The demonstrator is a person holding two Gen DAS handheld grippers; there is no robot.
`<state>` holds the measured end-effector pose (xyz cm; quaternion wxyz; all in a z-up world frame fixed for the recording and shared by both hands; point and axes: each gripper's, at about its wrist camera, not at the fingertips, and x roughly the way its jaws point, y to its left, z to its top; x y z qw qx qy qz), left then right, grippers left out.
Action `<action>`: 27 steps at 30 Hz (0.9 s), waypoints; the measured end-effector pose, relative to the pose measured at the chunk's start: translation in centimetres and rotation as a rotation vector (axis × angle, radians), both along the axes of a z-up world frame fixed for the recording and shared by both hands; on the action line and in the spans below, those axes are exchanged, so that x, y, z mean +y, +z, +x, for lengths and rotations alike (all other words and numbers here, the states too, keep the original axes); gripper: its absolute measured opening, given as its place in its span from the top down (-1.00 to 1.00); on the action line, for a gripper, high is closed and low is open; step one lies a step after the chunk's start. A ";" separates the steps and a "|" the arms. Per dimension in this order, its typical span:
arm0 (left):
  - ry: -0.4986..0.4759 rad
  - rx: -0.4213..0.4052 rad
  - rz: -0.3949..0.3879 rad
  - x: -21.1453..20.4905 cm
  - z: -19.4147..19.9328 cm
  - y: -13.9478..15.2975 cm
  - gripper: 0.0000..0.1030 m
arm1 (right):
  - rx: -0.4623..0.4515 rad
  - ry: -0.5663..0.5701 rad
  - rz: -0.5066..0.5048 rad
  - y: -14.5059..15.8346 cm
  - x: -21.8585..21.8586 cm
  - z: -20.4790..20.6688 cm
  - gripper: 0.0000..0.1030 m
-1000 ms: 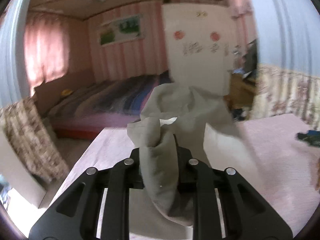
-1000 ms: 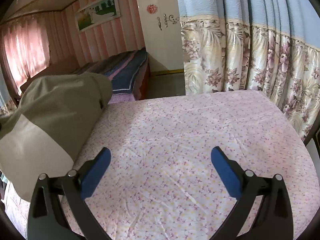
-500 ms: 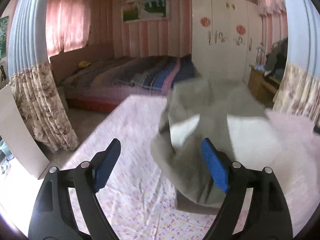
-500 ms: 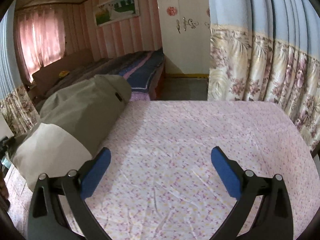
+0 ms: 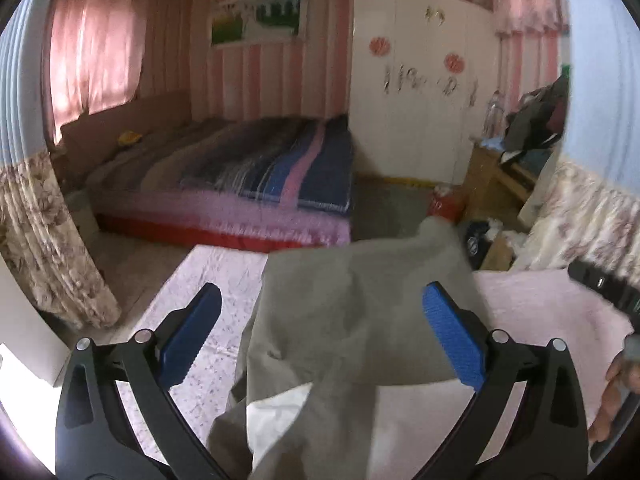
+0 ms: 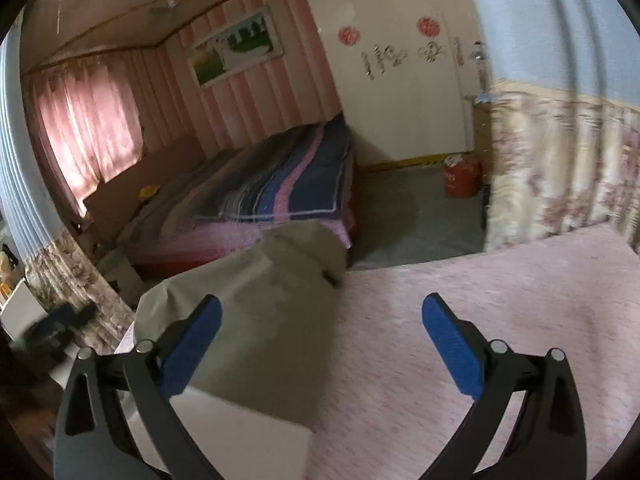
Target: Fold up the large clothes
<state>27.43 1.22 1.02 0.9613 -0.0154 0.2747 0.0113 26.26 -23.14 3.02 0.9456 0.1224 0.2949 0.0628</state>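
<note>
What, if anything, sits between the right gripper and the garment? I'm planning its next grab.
Nothing visible does. The right gripper hangs with jaws wide open over the pink floral sheet; the grey-green and cream garment lies beside its left finger, with no other object between them.

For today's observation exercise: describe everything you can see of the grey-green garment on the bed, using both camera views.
The garment is a large olive-grey piece of what looks like woven cloth, with a paler off-white inner panel showing at its near end. It lies crumpled and partly folded over on the pink floral sheet, near the sheet's left side in the right wrist view. The left gripper is open over it, fingers apart; the right gripper is open beside it. Neither grips it.
</note>
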 end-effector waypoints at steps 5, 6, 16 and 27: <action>0.027 0.079 -0.025 2.4 4.0 -2.3 -0.94 | 0.076 0.007 -0.016 -2.2 3.3 5.5 -0.95; 0.032 0.102 -0.028 2.8 5.0 -2.4 -0.94 | 0.089 -0.005 0.001 -2.5 3.6 6.5 -0.95; 0.019 0.265 0.160 1.3 11.4 -8.3 -0.94 | 0.278 -0.032 -0.129 -9.5 6.6 14.4 -0.95; 0.034 0.381 0.019 3.9 14.1 -13.0 -0.94 | 0.320 0.041 -0.246 -13.1 7.9 16.3 -0.97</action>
